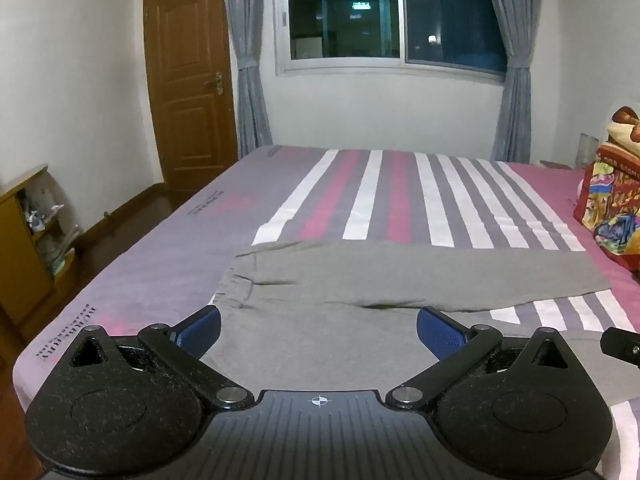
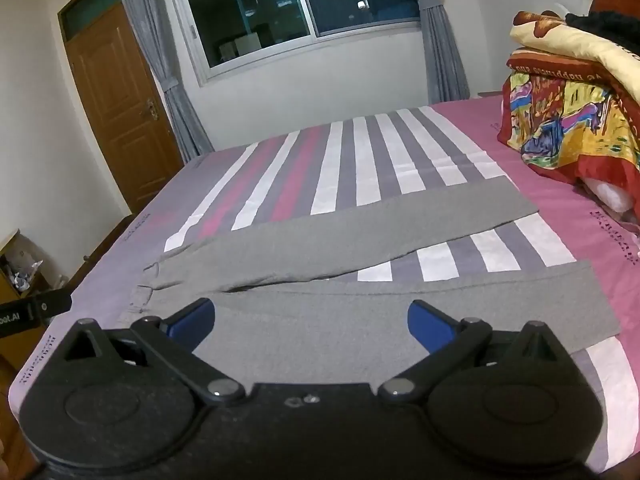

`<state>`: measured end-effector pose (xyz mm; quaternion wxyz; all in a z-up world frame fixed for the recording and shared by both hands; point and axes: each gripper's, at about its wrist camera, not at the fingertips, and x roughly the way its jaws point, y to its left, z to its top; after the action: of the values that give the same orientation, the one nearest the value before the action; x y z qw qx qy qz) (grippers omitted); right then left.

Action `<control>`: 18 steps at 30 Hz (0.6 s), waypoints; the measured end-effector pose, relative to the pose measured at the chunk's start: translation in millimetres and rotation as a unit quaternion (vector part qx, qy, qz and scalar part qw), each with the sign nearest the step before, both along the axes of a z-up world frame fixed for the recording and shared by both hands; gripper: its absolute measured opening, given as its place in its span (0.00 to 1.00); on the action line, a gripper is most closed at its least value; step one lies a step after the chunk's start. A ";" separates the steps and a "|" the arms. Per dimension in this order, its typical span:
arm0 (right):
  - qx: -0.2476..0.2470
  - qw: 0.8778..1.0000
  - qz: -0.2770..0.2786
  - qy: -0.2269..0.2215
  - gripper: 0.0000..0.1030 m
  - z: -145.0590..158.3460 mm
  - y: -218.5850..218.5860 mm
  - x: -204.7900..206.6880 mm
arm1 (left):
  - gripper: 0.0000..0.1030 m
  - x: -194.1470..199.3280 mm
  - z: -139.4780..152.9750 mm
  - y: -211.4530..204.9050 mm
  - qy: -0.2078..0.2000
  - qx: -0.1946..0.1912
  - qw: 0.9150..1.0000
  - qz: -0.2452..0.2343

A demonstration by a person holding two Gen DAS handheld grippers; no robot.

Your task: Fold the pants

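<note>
Grey pants (image 1: 340,280) lie flat on the striped bed, waistband to the left and both legs spread to the right in a V. My left gripper (image 1: 318,330) hovers open above the waist and crotch area, its blue pads wide apart with nothing between them. In the right wrist view the same pants (image 2: 360,224) show both legs. The near leg (image 2: 440,304) runs right under my right gripper (image 2: 310,322), which is open and holds nothing. The left gripper's black edge (image 2: 36,308) shows at the far left of that view.
The bed sheet (image 1: 360,192) is striped pink, white and grey. A colourful folded blanket (image 2: 568,120) is piled at the right end of the bed. A wooden door (image 1: 188,80), a curtained window (image 1: 396,16) and a low shelf (image 1: 24,240) stand beyond.
</note>
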<state>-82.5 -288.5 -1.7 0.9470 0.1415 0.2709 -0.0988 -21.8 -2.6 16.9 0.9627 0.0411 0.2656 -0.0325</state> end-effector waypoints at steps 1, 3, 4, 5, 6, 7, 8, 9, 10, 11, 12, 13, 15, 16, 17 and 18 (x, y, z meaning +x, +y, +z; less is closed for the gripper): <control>-0.001 1.000 -0.001 0.000 1.00 0.3 -0.5 -0.1 | 1.00 -0.1 0.3 -0.2 0.000 0.001 1.000 0.001; 0.001 1.000 -0.002 0.000 1.00 0.9 -2.1 -0.1 | 1.00 0.3 1.5 0.3 0.000 0.000 1.000 0.001; 0.002 1.000 -0.002 0.000 1.00 1.2 -3.0 0.0 | 1.00 1.4 2.6 -0.1 0.000 0.000 1.000 0.002; 0.002 1.000 -0.003 0.000 1.00 1.6 -4.0 0.3 | 1.00 1.1 2.6 -0.3 0.001 0.000 1.000 0.002; 0.002 1.000 -0.003 0.000 1.00 2.1 -5.0 0.9 | 1.00 1.6 2.6 -0.6 0.001 0.001 1.000 0.002; 0.002 1.000 -0.003 0.001 1.00 2.8 -6.1 1.6 | 1.00 1.4 2.6 -0.4 0.001 0.000 1.000 0.003; 0.003 1.000 -0.003 0.001 1.00 3.7 -7.5 2.5 | 1.00 1.6 2.3 0.1 0.001 0.000 1.000 0.003; -0.001 1.000 -0.003 -0.003 1.00 -0.3 -0.4 1.0 | 1.00 3.0 1.7 0.5 0.001 0.000 1.000 0.003; -0.001 1.000 -0.003 -0.003 1.00 -0.5 -0.1 0.7 | 1.00 3.0 1.5 0.7 0.001 0.000 1.000 0.003; -0.003 1.000 -0.003 -0.004 1.00 0.7 -0.1 1.6 | 1.00 2.9 1.6 1.0 0.000 0.001 1.000 0.003; -0.004 1.000 -0.003 -0.005 1.00 0.2 0.4 1.2 | 1.00 3.4 1.6 1.4 0.000 0.001 1.000 0.004; -0.005 1.000 -0.002 -0.004 1.00 -0.6 1.0 0.7 | 1.00 3.8 1.6 1.3 0.000 0.002 1.000 0.004; -0.007 1.000 0.000 -0.003 1.00 -1.8 -3.2 1.0 | 1.00 4.3 1.2 1.3 0.001 0.001 1.000 0.005; -0.014 1.000 0.001 -0.004 1.00 0.0 -0.5 4.4 | 1.00 4.6 1.6 1.1 0.001 0.001 1.000 0.006; -0.017 1.000 0.001 -0.005 1.00 -0.6 0.3 4.5 | 1.00 4.9 1.6 1.1 0.001 0.001 1.000 0.005; -0.022 1.000 0.001 -0.007 1.00 -0.4 0.6 5.1 | 1.00 5.1 1.5 1.0 0.001 0.001 1.000 0.005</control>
<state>-77.4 -287.9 -2.1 0.9518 0.1210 0.2623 -0.1028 -16.7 -1.5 18.3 0.9624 0.0408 0.2672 -0.0272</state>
